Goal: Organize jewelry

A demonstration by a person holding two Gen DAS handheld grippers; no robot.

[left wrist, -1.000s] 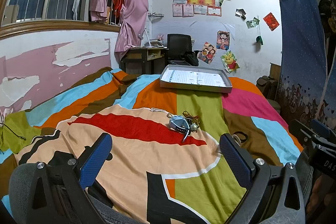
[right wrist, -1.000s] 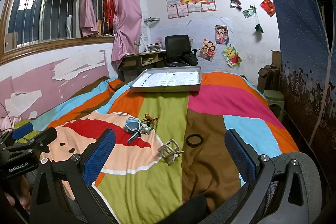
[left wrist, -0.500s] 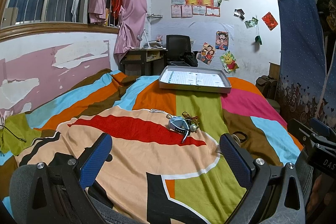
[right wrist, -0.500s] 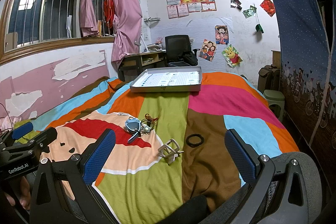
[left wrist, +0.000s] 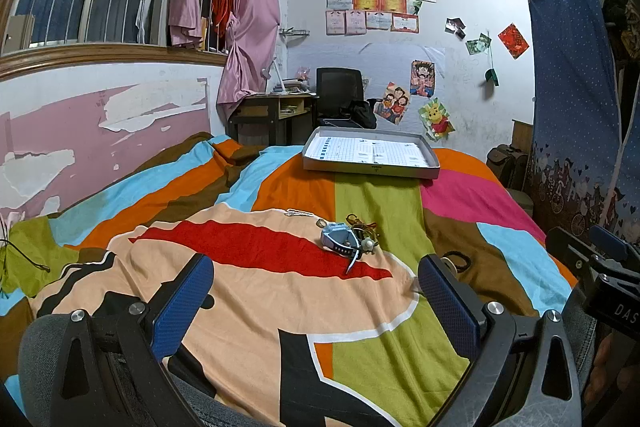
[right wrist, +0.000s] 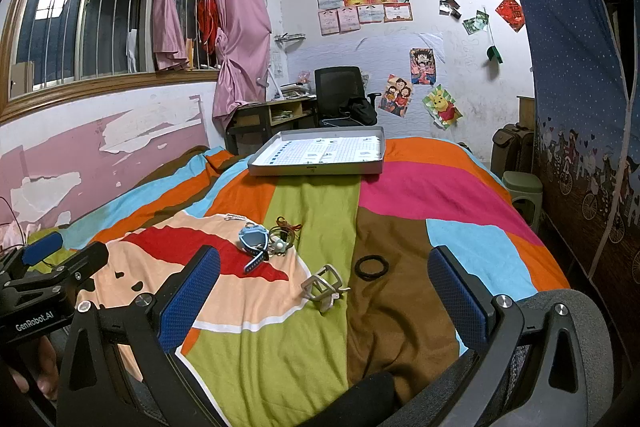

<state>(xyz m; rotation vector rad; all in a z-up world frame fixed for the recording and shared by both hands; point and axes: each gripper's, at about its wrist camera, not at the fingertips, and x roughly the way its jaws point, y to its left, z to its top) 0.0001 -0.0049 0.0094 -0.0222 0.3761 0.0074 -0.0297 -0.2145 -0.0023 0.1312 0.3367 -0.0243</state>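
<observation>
— What are the claws doing?
— I'm holding the left claw (left wrist: 312,291) and right claw (right wrist: 324,287) spread, empty, over the bed (right wrist: 400,195).
— And the jewelry?
— The watch (right wrist: 252,241) is lying mid-bed; the tray (right wrist: 320,169) is sitting beyond it.

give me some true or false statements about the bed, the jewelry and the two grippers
1. Both grippers are open and hold nothing. True: left gripper, right gripper.
2. The black ring lies inside the tray. False: it lies on the brown patch of the bedspread, well short of the tray.
3. The blue watch lies beside a tangle of cords. True.
4. The white frame piece is held by the right gripper. False: it rests on the bedspread, untouched.
5. The tray sits at the far end of the bed. True.
</observation>
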